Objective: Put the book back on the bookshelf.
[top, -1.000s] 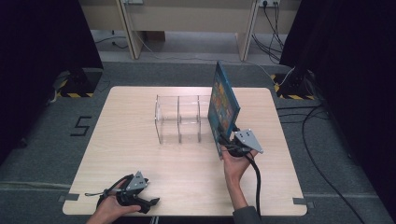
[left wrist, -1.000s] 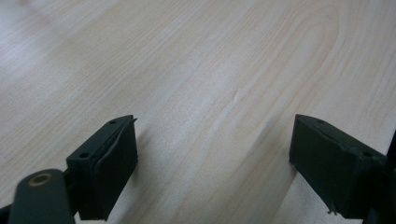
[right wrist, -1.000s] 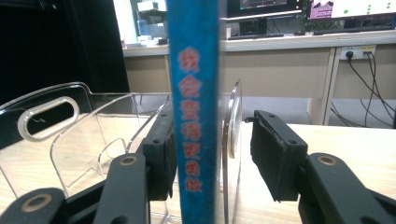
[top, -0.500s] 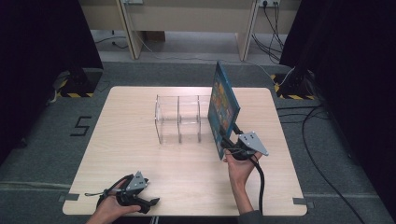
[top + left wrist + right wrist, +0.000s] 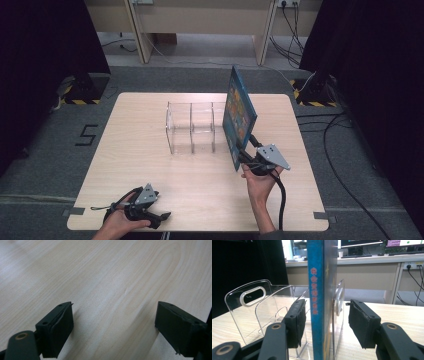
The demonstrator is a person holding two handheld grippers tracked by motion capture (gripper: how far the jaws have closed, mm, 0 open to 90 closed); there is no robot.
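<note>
**Layout on counter**

Rack [image 5: 192, 127] stood mid-counter [image 5: 150, 165]. Book [image 5: 239, 116] stood upright at the rack's right end, between the right tool's [image 5: 324, 325] jaws. Left tool [image 5: 145, 207] lay at the near left edge, well apart.

White number 5 [image 5: 88, 135] on grey floor left of table, unreadable red characters on blue book spine [image 5: 314, 291]
</note>
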